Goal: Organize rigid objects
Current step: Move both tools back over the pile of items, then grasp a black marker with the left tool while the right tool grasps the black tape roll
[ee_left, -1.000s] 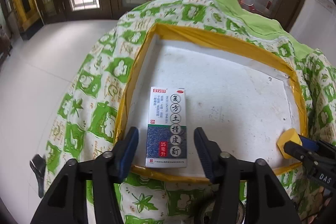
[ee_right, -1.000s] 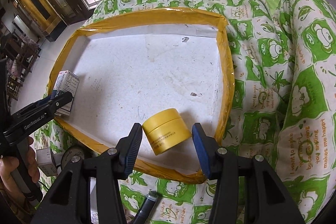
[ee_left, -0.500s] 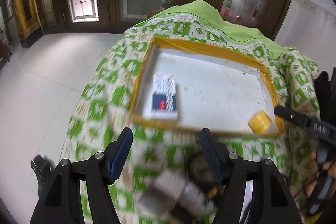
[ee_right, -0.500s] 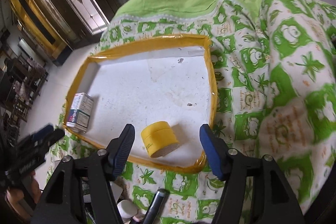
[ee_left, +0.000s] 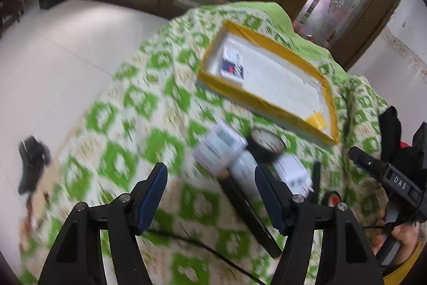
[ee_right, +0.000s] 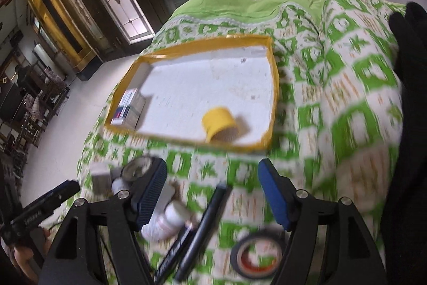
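A white foam tray with a yellow taped rim [ee_left: 267,104] [ee_right: 186,139] lies on the green patterned cloth. In it lie a white and blue medicine box [ee_left: 232,66] [ee_right: 128,108] at the left end and a yellow jar [ee_right: 220,123] [ee_left: 316,119] on its side near the right front. My left gripper [ee_left: 210,194] is open and empty above the cloth, short of a pile of loose items. My right gripper [ee_right: 212,192] is open and empty above the cloth before the tray.
Before the tray lie a small white box [ee_left: 221,148], a white bottle [ee_right: 165,221], a round dial gauge [ee_left: 267,143] [ee_right: 138,167], black pens [ee_right: 202,229] and a roll of black tape [ee_right: 257,255]. The cloth drops to a white floor [ee_left: 53,66] on the left.
Both grippers have pulled back and up from the tray, leaving the medicine box and yellow jar in it. The loose items in front of the tray have come into view.
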The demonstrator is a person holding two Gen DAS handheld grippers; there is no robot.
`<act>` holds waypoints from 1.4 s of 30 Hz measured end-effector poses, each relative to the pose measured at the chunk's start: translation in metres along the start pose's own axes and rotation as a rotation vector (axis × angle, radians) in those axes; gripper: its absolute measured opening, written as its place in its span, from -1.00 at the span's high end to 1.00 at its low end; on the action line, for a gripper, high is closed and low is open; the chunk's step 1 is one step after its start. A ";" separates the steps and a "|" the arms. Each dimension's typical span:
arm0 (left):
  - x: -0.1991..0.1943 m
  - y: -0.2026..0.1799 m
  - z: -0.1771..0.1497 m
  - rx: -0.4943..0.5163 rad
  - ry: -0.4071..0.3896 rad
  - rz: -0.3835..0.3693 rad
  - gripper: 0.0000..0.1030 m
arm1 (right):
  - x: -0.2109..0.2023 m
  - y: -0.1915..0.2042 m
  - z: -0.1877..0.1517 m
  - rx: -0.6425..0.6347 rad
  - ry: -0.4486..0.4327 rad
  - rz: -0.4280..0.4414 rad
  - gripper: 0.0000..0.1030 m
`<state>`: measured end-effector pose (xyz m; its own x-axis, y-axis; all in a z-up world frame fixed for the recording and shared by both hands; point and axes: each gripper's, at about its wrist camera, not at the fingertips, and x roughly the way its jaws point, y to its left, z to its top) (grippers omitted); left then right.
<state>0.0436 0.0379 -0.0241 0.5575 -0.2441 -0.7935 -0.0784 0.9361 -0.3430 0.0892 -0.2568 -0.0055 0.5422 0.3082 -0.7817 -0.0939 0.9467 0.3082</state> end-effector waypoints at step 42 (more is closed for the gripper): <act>0.058 -0.058 -0.043 0.156 0.185 0.056 0.67 | 0.030 -0.006 -0.057 -0.100 0.243 -0.334 -0.37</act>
<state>0.0449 -0.0410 -0.0715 0.3939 -0.2194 -0.8926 0.0313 0.9737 -0.2255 0.0580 -0.2481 -0.0617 0.3452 -0.0149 -0.9384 -0.0339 0.9990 -0.0284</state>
